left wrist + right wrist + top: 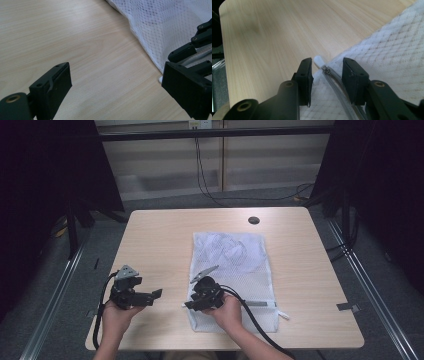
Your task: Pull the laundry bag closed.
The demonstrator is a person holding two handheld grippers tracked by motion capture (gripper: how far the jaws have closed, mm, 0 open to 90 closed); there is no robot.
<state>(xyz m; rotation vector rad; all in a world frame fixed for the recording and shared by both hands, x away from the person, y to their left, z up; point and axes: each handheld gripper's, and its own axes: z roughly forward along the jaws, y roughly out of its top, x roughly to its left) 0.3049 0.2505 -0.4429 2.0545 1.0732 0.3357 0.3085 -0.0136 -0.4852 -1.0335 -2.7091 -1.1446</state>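
Lying lengthwise away from the person, mesh bag (232,270), right hand-held gripper (325,75) part-open astride its zipper (337,85), left hand-held gripper (112,85) wide, empty.

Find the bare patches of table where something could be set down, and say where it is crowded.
Bare wood runs along the table's left side beside the white mesh laundry bag, along the right side from the bag to the edge, and across the far strip around the round cable hole. The near middle is crowded: the left tool and right tool work at the bag's zipper.
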